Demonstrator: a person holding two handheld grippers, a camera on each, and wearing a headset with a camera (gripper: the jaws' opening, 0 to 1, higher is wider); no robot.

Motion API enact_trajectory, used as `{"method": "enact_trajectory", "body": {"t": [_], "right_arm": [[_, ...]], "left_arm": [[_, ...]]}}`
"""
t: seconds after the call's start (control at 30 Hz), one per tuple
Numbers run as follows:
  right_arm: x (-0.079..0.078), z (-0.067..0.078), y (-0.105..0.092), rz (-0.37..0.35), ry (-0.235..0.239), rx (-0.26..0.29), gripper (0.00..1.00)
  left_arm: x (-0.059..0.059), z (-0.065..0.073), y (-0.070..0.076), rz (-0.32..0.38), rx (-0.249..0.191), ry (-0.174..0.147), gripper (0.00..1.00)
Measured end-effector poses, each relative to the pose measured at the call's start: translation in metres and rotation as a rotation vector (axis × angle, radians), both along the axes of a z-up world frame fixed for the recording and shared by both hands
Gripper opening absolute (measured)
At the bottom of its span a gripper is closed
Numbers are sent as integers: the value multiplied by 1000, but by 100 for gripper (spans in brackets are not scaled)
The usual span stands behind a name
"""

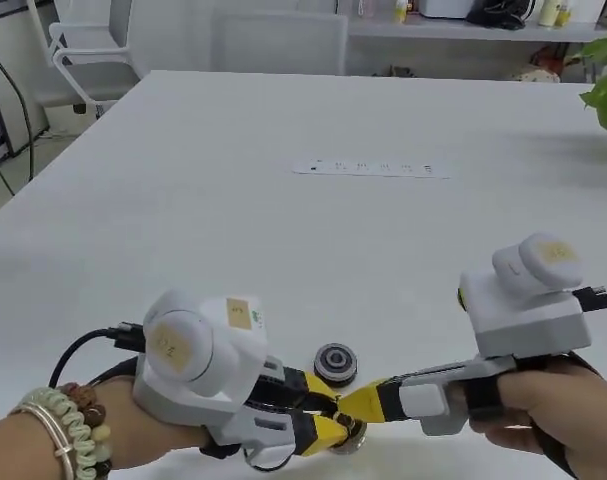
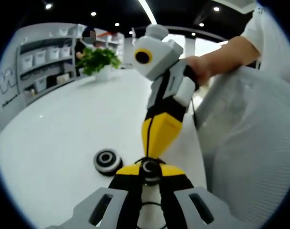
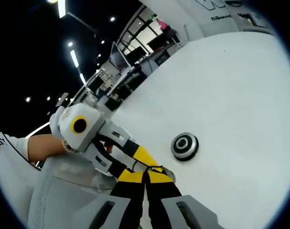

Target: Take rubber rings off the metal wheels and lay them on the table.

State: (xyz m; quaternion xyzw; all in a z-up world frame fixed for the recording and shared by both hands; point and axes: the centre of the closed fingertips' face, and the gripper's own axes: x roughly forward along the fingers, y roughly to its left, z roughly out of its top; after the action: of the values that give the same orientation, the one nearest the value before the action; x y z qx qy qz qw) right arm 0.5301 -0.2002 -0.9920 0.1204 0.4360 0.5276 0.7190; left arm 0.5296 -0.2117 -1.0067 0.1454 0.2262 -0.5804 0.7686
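L gripper (image 1: 329,410) clamps a wheel (image 2: 151,171); R gripper's (image 3: 145,175) tips meet it, prob. closed.

A large capital "W" (image 2: 6,78) stands on the white wall at the left edge of the left gripper view; the smaller line beneath it is too blurred to read. Head view: yellow stickers on the left gripper (image 1: 331,410) and right gripper (image 1: 351,405) housings, and a white strip (image 1: 371,168) at upper centre of the table, carry illegible marks.
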Motion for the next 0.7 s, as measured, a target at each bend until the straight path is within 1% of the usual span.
{"method": "enact_trajectory", "body": {"t": [0.07,0.13,0.2,0.27,0.4,0.53,0.63,0.7], "right_arm": [[4,-3,-4,-25,3,-20,0],[7,-9,-9,-49,22,-48,0],[5,-11,-10,-52,27,-58,0],[5,-16,-12,-49,20,-86,0],[5,-17,-13,-47,20,-101,0],[5,-19,-14,-41,8,-120,0],[5,-19,-15,-45,11,-124,0],[5,-18,-15,-47,11,-123,0]], "left_arm": [[0,0,0,1,1,0,13],[0,0,0,7,1,5,13],[0,0,0,14,-5,11,13],[1,0,0,20,-10,17,14],[1,0,0,19,-8,19,14],[1,1,-1,30,-10,37,14],[1,1,-1,25,5,33,14],[-1,1,-2,14,26,25,15]]}}
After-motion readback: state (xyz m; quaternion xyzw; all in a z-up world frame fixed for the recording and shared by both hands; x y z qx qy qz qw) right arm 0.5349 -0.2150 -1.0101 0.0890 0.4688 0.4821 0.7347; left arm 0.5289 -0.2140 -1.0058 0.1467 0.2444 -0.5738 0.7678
